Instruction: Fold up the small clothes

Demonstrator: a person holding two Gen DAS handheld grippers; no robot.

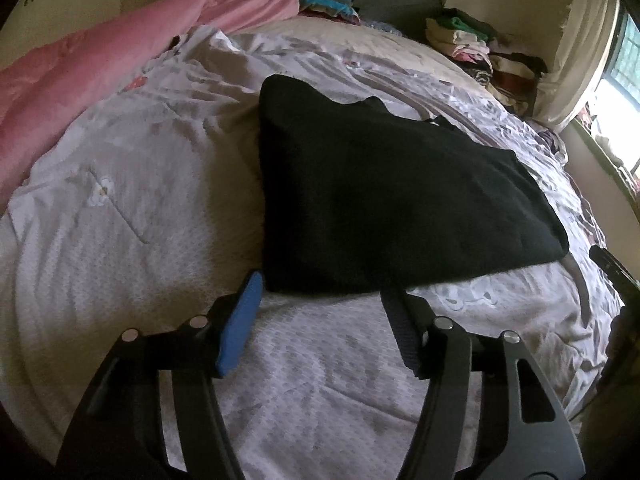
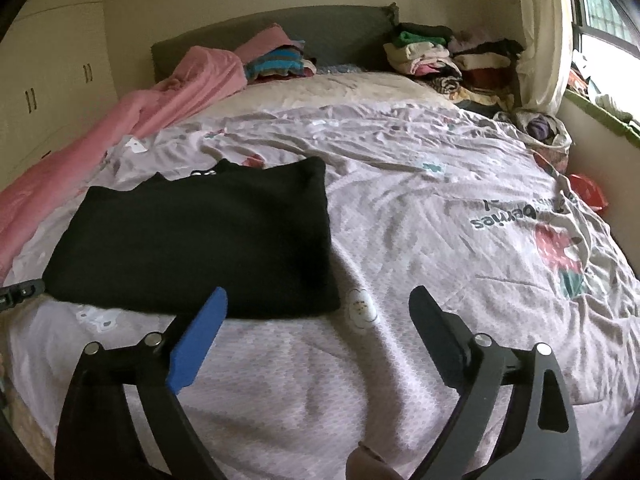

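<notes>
Blue-padded and spread wide, the left gripper point(image 1: 320, 292) hangs just over the quilt point(image 1: 140, 200) at the near edge of the black garment point(image 1: 384, 200), holding nothing; its dark finger seems to touch or overlap that hem, though the dark cloth makes contact hard to confirm. Left of the garment, a pink blanket point(image 1: 80, 80) runs along the bed's side. Beyond the garment, by the headboard, sit stacks of folded clothes point(image 1: 460, 36).

From the right wrist view, the garment point(image 2: 200, 240) lies left of centre on the quilt point(image 2: 440, 240), already doubled into a rough rectangle, flat, with a bit of white print showing at its far edge. The right gripper point(image 2: 316, 300) is also spread apart and empty, poised just off the garment's near right corner, blue pad over the hem and dark finger over bare quilt. Far right of the garment, near the window, more loose cloth point(image 2: 544, 128) is heaped.

The garment looks like soft, light knit: limp, not slippery, not fragile, likely to sag and unfold if lifted by a single layer. My judgement is that the best hold is at the two near corners, one per gripper, pinching all layers together so the stack moves as one. The soft quilt underneath gives, so the lower finger may catch bedding along with the cloth.
</notes>
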